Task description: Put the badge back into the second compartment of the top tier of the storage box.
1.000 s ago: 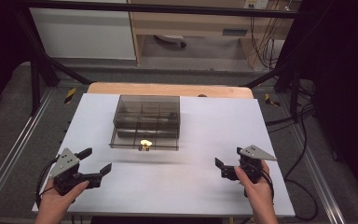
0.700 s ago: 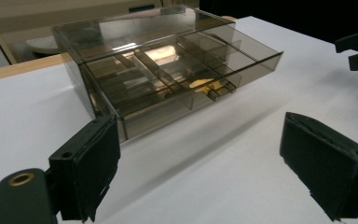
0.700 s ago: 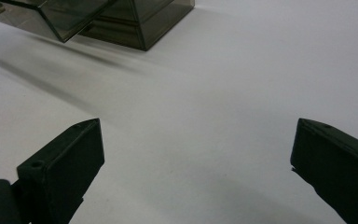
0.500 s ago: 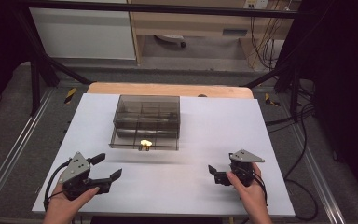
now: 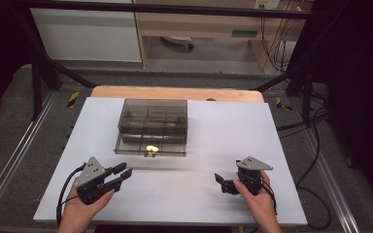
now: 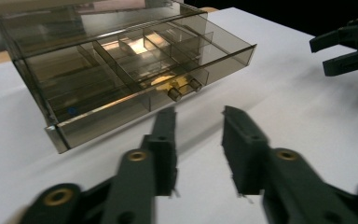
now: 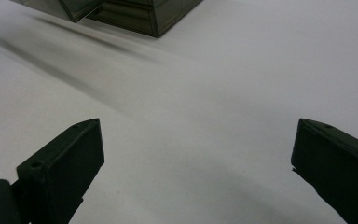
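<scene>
Smoky translucent plastic forms the drawer box [image 5: 152,127], which sits on the white surface [image 5: 233,131] toward its far side, a little left of centre. Its lower drawer stands pulled out toward the person, and dividers split the inside into several compartments. At the drawer front, a small yellowish knob [image 5: 151,149] catches the light; in the left gripper view the same knob [image 6: 182,88] shows as 2 short pegs.

Near the front left corner of the surface, the left tool [image 5: 120,174] is held in a hand and points toward the box, well short of it. Its jaws have just been closing and now stand narrowly apart, with nothing between them but bare surface.

Near the front right, the right tool [image 5: 222,181] is held in the other hand. Its jaws are spread wide over bare surface, gripping nothing, apart from the box.
</scene>
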`<state>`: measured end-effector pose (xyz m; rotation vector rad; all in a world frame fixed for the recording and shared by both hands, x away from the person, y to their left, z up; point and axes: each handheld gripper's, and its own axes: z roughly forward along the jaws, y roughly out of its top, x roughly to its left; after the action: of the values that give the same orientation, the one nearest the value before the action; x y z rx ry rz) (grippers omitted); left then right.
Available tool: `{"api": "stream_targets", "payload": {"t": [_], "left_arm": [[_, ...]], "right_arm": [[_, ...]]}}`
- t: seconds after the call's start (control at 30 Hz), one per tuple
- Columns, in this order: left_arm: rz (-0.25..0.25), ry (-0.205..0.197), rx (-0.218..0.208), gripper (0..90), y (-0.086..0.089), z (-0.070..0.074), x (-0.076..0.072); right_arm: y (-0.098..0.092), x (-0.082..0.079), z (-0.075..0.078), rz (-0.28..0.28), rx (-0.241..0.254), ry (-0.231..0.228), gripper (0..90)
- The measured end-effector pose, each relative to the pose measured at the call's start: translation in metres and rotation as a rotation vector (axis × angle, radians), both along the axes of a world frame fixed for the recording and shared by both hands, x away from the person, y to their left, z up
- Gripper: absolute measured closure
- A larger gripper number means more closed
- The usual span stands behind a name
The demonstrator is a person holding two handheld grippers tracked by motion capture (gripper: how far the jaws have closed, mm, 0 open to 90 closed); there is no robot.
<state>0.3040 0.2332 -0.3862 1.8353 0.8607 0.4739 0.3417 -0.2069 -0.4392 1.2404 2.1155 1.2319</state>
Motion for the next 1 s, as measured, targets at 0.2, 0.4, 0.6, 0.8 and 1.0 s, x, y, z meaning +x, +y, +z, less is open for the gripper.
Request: {"api": "stream_targets", "payload": {"t": [0.2, 0.4, 0.6, 0.8, 1.0], "left_arm": [[-0.019, 0.027, -0.011, 86.2, -0.004, -0.001, 0.012], [-0.007, 0.037, 0.011, 89.7, -0.006, -0.007, 0.015], [0.005, 0.044, 0.016, 89.8, -0.004, -0.010, 0.016], [0.023, 0.063, 0.059, 89.8, -0.003, -0.013, 0.019], [0.048, 0.058, 0.096, 89.8, 0.000, -0.010, 0.021]], "right_arm": [[-0.003, 0.000, 0.002, -0.012, 0.016, -0.011, 3.2], [-0.003, 0.000, 0.001, -0.003, 0.006, -0.009, 3.1], [-0.001, -0.001, 0.001, 0.006, -0.004, -0.005, 2.9], [-0.001, 0.000, 0.002, 0.009, 0.001, -0.009, 2.9], [-0.002, 0.000, 0.001, 0.014, -0.005, -0.004, 2.9]]}}
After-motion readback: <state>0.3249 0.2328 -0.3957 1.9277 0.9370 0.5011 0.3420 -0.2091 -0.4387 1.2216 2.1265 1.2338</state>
